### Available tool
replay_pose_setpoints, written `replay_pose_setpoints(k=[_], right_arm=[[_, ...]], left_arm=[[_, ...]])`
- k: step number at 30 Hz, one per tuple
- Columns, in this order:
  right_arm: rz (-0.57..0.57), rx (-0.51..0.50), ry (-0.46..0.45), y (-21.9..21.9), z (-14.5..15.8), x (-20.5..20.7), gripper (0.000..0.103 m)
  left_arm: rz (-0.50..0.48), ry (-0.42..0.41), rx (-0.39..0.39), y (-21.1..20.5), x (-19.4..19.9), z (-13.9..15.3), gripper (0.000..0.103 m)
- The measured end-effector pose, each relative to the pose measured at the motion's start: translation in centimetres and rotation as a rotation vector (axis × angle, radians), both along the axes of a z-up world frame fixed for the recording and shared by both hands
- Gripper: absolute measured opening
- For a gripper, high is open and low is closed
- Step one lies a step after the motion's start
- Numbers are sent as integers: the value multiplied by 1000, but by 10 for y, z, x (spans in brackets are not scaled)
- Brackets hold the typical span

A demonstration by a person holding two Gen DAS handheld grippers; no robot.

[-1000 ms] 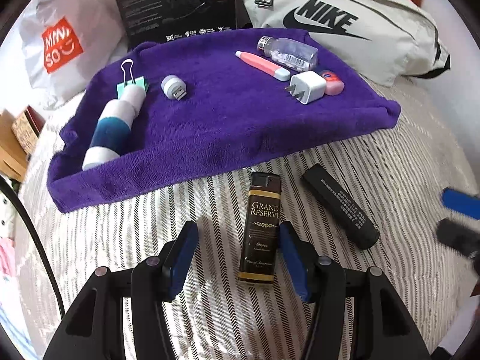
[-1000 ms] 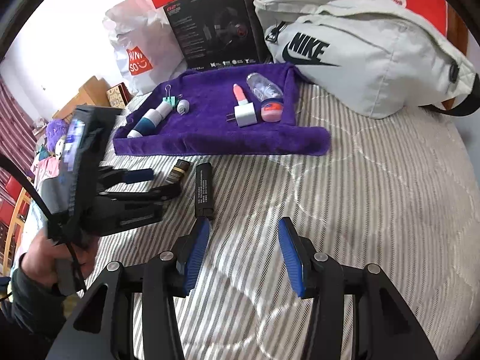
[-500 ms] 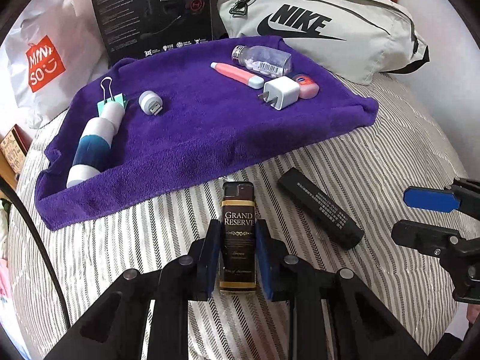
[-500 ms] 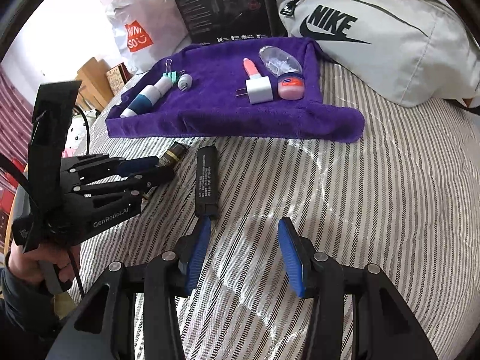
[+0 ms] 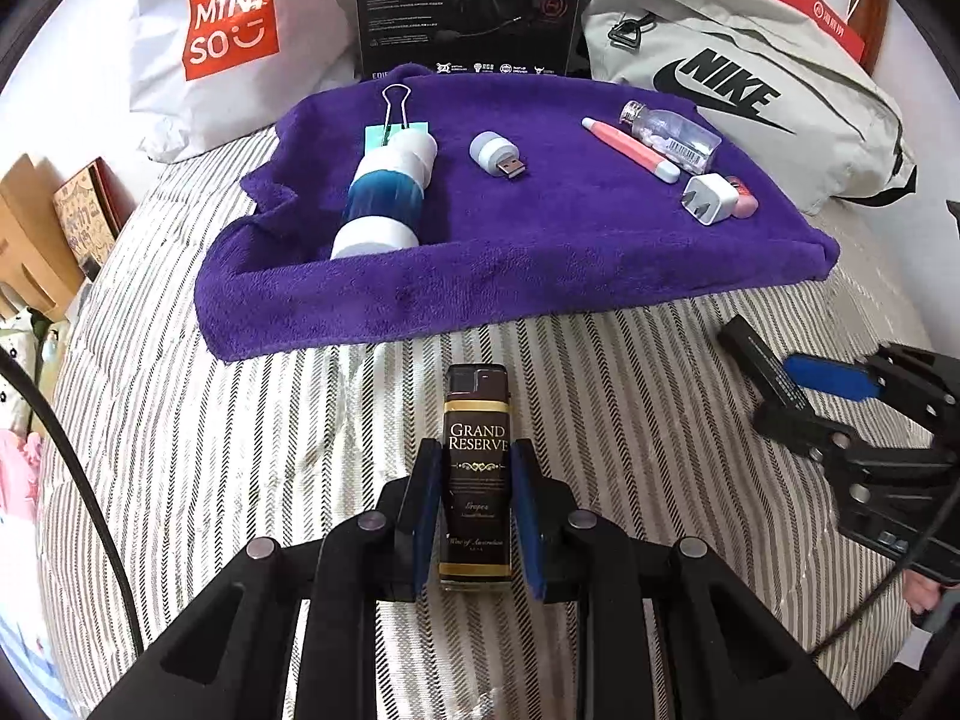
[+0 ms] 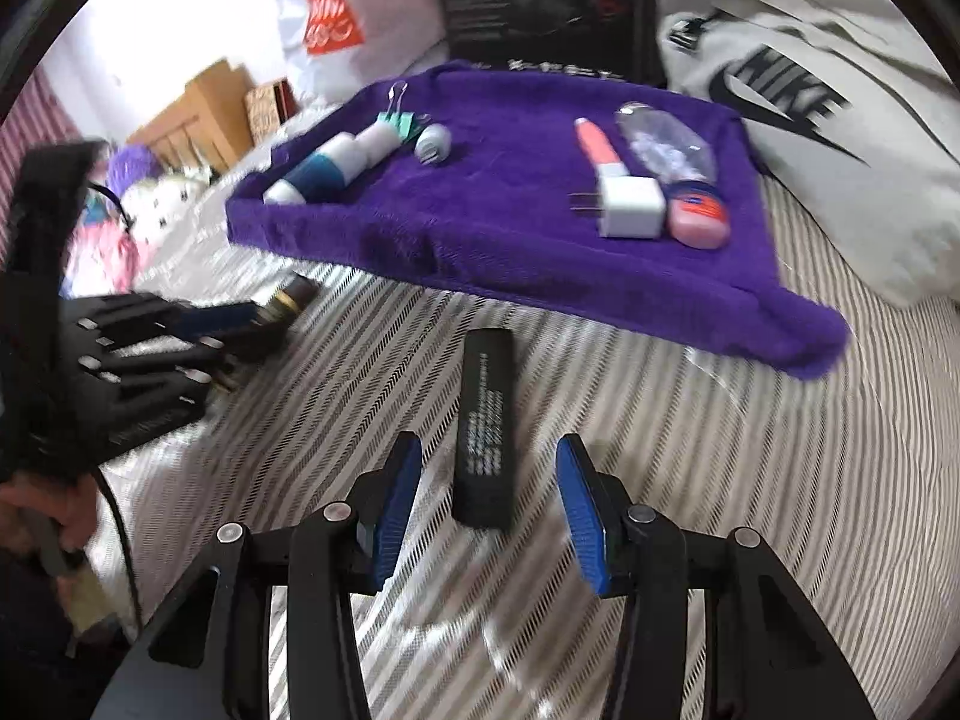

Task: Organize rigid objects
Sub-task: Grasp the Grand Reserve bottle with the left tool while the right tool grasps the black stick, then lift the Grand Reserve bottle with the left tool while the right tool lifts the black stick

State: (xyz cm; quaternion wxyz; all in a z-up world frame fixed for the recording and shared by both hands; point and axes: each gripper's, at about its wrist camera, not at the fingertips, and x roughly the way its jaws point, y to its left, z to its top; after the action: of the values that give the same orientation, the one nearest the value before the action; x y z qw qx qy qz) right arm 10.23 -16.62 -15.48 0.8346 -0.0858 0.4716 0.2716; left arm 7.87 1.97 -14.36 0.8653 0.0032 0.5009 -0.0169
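Now the left gripper (image 5: 477, 498) has its blue-padded fingers (image 5: 427, 504) clamped on the sides of a dark brown Grand Reserve lighter (image 5: 477, 480), which sits on the striped bed cover (image 5: 240, 450) just in front of the purple towel (image 5: 540, 252), its cap end pointing toward the towel's near edge. To the right of the lighter, the right gripper (image 6: 487, 516) is positioned with its fingers (image 6: 393, 516) apart, one on each side of the near end of a black rectangular stick (image 6: 486, 426) without visibly touching it; the stick lies on the bed cover in front of the towel, lengthwise toward it. That view is blurred, so fine contact cannot be judged.

On the purple towel, toward its left side, lie a white-and-blue cylinder (image 5: 384, 201) with a teal binder clip (image 5: 393, 120) touching its far end, and just to the right of them a small white USB light (image 5: 495, 153). Toward the towel's right side are a pink pen-shaped item (image 5: 627, 147), a clear small bottle (image 5: 669, 135) just beside it, a white plug adapter (image 5: 708, 198) and a pink round tin (image 6: 699, 219) touching the adapter.

Behind the towel stand a white Miniso bag (image 5: 228, 42), a black product box (image 5: 468, 0) and a grey Nike bag (image 5: 738, 90)
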Motion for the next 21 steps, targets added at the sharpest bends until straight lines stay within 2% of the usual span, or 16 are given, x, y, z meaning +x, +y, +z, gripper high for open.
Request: replay_pose_setpoints(k=[2,3,4,10,14,17,21], right_arm=[[12,-40,-58,10,-2,-2,36],[8,-53,-84,13,-3,-3,27],[-1,-50,-91,14,-4,-3,27],[-14,-44,-131,15,-6,-6,26],[-19,-36,-133,15,-6,-5,26],[-22,-11,-187,11,-10,-13,27],[-23,-14,-194,11,-10,-15,26]], left_arm=[[6,-7,18,-3,0,0,23],[6,-14,36,-6,0,-1,23],[10,-21,42,-7,0,-1,23],[27,-52,5,-4,-3,-2,23],[37,-85,9,-5,-10,-3,23],[37,-112,-7,-3,-14,-4,23],[29,-170,16,-6,-21,-7,23]])
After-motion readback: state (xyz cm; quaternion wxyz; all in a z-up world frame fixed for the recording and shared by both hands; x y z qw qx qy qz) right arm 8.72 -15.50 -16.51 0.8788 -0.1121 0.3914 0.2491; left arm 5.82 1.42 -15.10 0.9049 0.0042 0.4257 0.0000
